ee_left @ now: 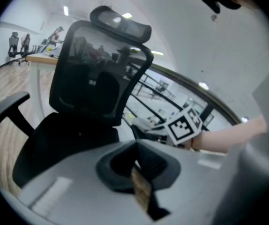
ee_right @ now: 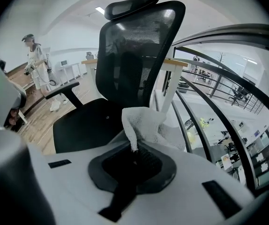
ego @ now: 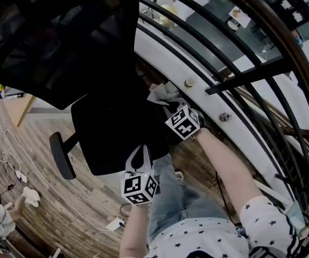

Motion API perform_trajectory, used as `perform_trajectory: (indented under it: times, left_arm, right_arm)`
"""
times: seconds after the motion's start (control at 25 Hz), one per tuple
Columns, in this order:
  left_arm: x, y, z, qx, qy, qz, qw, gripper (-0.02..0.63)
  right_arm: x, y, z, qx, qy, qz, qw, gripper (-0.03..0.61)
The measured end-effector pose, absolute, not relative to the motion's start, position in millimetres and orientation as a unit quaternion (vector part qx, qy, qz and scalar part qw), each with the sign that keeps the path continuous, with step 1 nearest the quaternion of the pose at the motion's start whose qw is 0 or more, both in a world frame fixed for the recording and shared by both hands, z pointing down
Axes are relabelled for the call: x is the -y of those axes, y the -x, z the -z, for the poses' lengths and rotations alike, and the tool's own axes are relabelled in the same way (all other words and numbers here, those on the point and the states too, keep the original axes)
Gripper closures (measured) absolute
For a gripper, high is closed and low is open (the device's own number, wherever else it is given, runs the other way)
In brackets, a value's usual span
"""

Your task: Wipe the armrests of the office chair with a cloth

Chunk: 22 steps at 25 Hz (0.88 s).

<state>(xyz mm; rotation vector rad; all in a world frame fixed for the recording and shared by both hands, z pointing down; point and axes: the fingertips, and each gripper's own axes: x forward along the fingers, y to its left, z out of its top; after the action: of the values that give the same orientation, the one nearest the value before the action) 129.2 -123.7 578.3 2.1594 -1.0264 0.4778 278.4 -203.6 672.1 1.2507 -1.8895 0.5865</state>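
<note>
- Head view: a plank floor runs under a black office chair, and a curved black railing passes close along the chair's far side, leaving only a narrow gap.
- The floor on the chair's armrest side is open, with a white cable trailing over it.
- The right tool sits in that gap by the seat edge, and a white cloth is bunched at its tip. I cannot tell whether the cloth touches the chair.
- The left tool hovers over the seat's near edge, its marker cube carrying black-and-white squares.
- Left gripper view: a pale, bright hall lies behind the chair, with a wood-topped desk beyond its backrest.
- The left tool is clenched with nothing in it. The other tool's patterned cube shows beside the seat.
- Right gripper view: the railing sweeps past the chair's backrest, with a lower floor visible beyond it.
- The right tool is clamped on the cloth, which stands up from the jaws in front of the seat.
- A person stands well beyond the armrest.
</note>
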Motion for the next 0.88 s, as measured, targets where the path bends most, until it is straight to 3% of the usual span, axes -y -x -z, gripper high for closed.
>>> perform_trajectory:
  times: [0.88]
  left_arm:
    - [75, -126, -572, 0.409, -0.830, -0.173, 0.339, 0.607]
  right_arm:
    - [141, -261, -675, 0.750, -0.478, -0.230, 0.395, 0.551]
